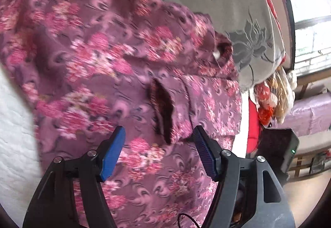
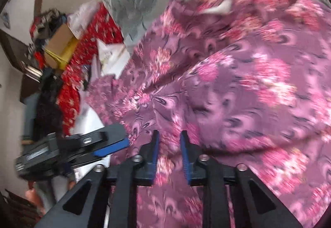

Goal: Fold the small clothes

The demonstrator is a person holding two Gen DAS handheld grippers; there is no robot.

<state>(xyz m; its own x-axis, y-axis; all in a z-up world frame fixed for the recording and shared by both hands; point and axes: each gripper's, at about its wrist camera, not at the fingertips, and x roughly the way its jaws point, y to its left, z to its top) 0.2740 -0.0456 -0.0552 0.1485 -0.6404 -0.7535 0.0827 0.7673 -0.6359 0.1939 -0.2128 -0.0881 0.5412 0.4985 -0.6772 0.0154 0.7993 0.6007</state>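
Right gripper point(image 2: 169, 143) — jaws pinching floral garment point(image 2: 238, 87)

We're in a lived-in bedroom at home: a white quilted bed point(image 1: 14, 135) under the left gripper point(image 1: 159, 137), grey flowered bedding point(image 1: 248, 42) ahead, a window point(image 1: 310, 21) to its right, a cardboard box point(image 2: 60, 46) among piled clothes left of the right gripper point(image 2: 168, 141).

Garment point(image 1: 128, 66): soft matt floral cloth. Bedspread point(image 1: 14, 137): white quilted fabric. Left gripper point(image 1: 159, 141): matt black plastic, ribbed blue pads, shiny metal pins.
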